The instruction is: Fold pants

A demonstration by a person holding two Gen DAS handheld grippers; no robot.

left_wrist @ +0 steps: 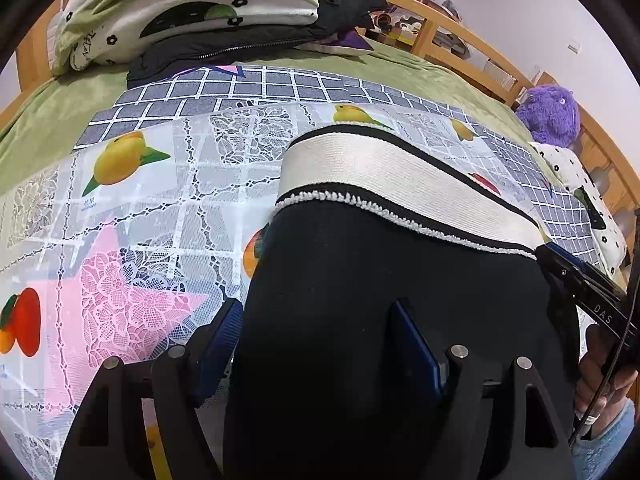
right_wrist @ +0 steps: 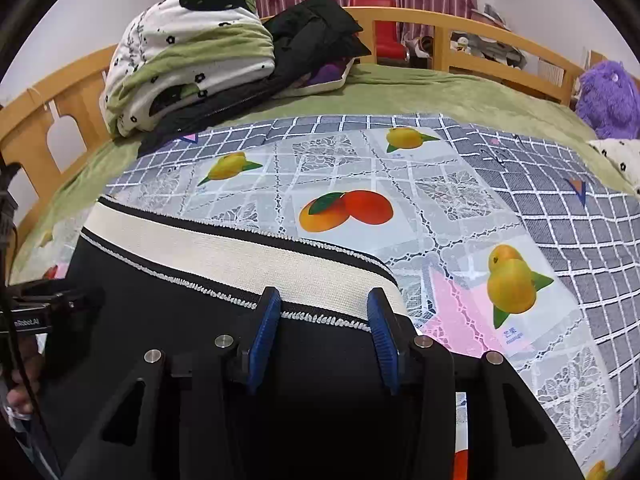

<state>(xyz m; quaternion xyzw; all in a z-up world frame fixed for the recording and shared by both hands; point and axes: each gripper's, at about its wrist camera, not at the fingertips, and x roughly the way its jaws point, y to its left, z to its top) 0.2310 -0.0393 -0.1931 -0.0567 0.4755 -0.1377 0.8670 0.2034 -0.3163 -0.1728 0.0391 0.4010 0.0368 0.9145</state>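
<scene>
Black pants [left_wrist: 360, 272] with a cream waistband [left_wrist: 380, 168] lie flat on the fruit-print cloth [left_wrist: 160, 200], waistband away from me. My left gripper [left_wrist: 318, 336] stands wide over the pants' left part. One of its fingers [left_wrist: 224, 332] is at the left edge and the other rests on the black fabric, with no fold pinched. In the right wrist view my right gripper [right_wrist: 323, 312] straddles the right end of the waistband [right_wrist: 240, 252], which lies flat and unbunched between its blue pads [right_wrist: 266, 320]. The right gripper [left_wrist: 580, 280] also shows at the pants' [right_wrist: 160, 312] right edge in the left view.
The cloth [right_wrist: 440, 200] covers a green bedspread [right_wrist: 420, 88] inside a wooden bed rail [right_wrist: 460, 36]. Folded bedding [right_wrist: 188, 60] and a black jacket [right_wrist: 312, 36] are piled at the back. A purple plush toy [right_wrist: 608, 100] and a flowered pillow [left_wrist: 580, 184] lie at the right.
</scene>
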